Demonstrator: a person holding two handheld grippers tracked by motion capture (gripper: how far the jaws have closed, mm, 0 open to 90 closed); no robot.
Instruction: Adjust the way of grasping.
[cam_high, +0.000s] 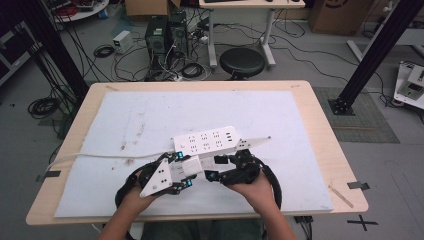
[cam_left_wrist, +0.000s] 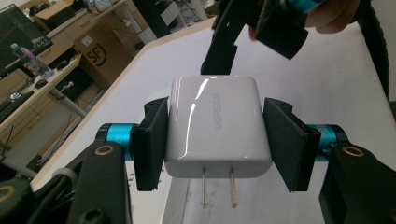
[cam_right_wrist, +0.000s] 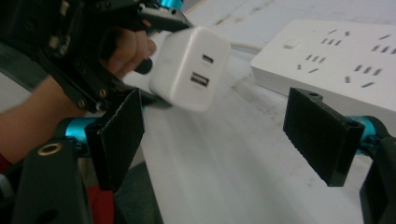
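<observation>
Left gripper: its two black pads are clamped on the flat sides of a white UGREEN wall charger, one pad on each side, the charger sitting squarely between them.
Charger prongs: two metal prongs stick out of the end of the charger nearest the left gripper's camera, pointing back toward the person.
Charger ports: from the right gripper view the far face of the charger shows two USB ports, one small and one larger, facing the right gripper.
Right gripper: jaws spread wide with nothing between them; the charger hangs just beyond and above its left pad.
Power strip: white, lying on the table mat just past both sets of fingers; its sockets face up and nothing is plugged into them. In the right gripper view it sits beyond the right pad.
Strip cable: white, running off from the strip toward the table's left edge.
Mat: a white sheet covering most of the wooden table.
Hands: the person's left hand and right hand hold the grippers close together near the table's front edge.
</observation>
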